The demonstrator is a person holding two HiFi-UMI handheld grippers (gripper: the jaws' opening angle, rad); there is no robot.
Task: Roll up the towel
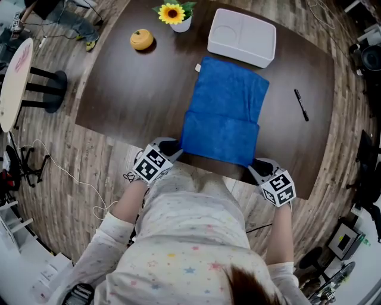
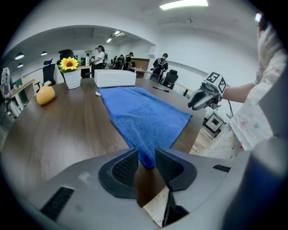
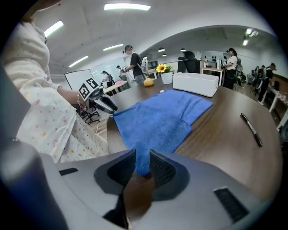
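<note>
blue terry towel (image 1: 226, 113) lies flat on the dark wooden table (image 1: 131, 89), its near end folded over once and reaching the table's near edge. left gripper (image 2: 146, 164) sits at that edge on the towel's near-left corner: jaws parted, cloth between them but loose, a gap at one pad. right gripper (image 3: 142, 168) is at the same table edge, pads pinched on the near-right corner.

Ofc, swivel chairs (image 2: 170, 78), whiteboard (image 3: 77, 77), strip lights (image 3: 127, 6)
</note>
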